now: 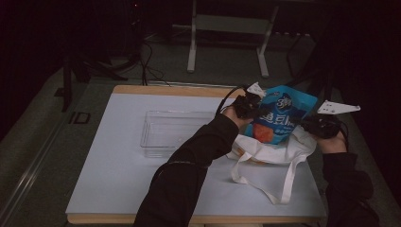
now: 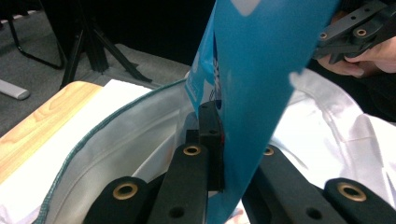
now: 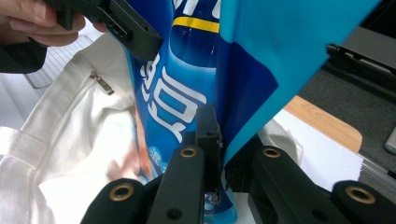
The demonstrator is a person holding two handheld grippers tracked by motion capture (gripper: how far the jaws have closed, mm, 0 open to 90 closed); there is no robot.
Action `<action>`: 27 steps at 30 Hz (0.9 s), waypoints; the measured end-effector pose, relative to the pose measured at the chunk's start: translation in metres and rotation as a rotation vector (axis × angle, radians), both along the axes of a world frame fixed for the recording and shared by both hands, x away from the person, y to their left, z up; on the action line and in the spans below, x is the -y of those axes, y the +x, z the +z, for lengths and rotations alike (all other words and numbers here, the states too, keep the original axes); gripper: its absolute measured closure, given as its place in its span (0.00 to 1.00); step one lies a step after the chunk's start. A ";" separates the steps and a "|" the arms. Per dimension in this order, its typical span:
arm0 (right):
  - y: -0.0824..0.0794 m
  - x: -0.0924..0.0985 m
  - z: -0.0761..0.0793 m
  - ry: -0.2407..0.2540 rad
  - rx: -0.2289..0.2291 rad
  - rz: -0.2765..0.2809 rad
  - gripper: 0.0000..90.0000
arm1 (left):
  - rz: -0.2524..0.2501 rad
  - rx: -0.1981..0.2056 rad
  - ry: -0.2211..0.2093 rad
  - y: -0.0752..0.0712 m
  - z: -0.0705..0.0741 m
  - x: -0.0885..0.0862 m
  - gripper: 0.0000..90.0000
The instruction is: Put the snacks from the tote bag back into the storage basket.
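Snack bag point(image 1: 283, 113), right of centre, clamped by left gripper point(image 1: 247, 105) and right gripper point(image 1: 321, 126) above tote point(image 1: 265, 156); thin-edge grips could slip, dropping it outside the mouth.

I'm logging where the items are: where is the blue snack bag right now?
In the high view the blue snack bag is at the table's right side, held upright over the white tote bag between the left gripper and right gripper, right of the clear tray.

High view overlooks the table point(image 1: 118, 179); both gripper views closely share the blue bag point(image 2: 261, 70).
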State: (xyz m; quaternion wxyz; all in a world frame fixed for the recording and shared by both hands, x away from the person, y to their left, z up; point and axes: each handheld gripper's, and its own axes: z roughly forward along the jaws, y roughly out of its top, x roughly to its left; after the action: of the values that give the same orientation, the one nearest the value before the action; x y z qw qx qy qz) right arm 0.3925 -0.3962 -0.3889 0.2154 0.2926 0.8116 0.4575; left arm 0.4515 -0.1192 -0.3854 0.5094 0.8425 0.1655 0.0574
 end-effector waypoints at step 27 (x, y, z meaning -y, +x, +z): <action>-0.013 -0.015 0.066 0.027 0.091 0.033 0.98 | 0.024 0.083 -0.006 -0.021 0.078 -0.018 1.00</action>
State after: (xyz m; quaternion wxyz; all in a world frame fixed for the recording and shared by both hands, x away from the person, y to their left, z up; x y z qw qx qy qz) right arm 0.3798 -0.3815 -0.3227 0.2405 0.2610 0.7994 0.4847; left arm 0.4309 -0.1010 -0.3071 0.5176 0.8359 0.1546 0.0977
